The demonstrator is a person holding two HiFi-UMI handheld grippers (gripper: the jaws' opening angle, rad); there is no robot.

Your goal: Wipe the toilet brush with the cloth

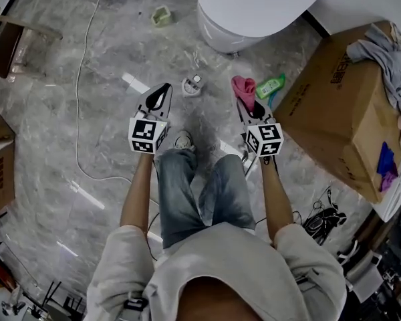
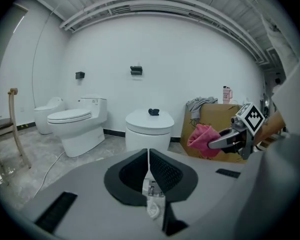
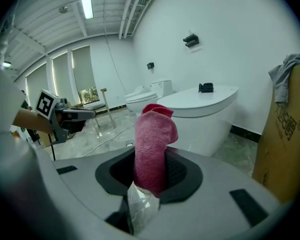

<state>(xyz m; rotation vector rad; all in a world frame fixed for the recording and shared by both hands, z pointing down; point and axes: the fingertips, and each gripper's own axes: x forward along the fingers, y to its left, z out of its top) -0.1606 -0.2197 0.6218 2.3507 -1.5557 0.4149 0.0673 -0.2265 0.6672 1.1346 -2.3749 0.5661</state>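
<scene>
Right gripper view showed the pink cloth [image 3: 152, 144] pinched upright between the jaws of your right gripper [image 3: 154, 176], its folded top standing well above the dark pads. From the head view, that cloth [image 1: 244, 87] hung in the air over the grey marble floor [image 1: 87, 146], near the front of the white toilet [image 1: 254, 9] and just beside a green bottle [image 1: 272, 85] lying at the foot of the cardboard box [image 1: 341, 105].

Your left gripper [image 2: 149, 156] had its jaws pressed together with nothing between them; in its own view the cloth [image 2: 202, 138] showed off to the right, in front of the box.

You held both grippers out in front of your knees, side by side and well apart. Between them and a little ahead, a small white round object [image 1: 192, 85] sat on the floor in front of the toilet bowl; whether it was the toilet brush could not be told.

Farther out, a thin white cable [image 1: 80, 99] trailed across the floor on the left side, a wooden chair [image 1: 7, 45] stood at the left edge, and a grey garment [image 1: 387, 52] lay draped over the top of the box.
</scene>
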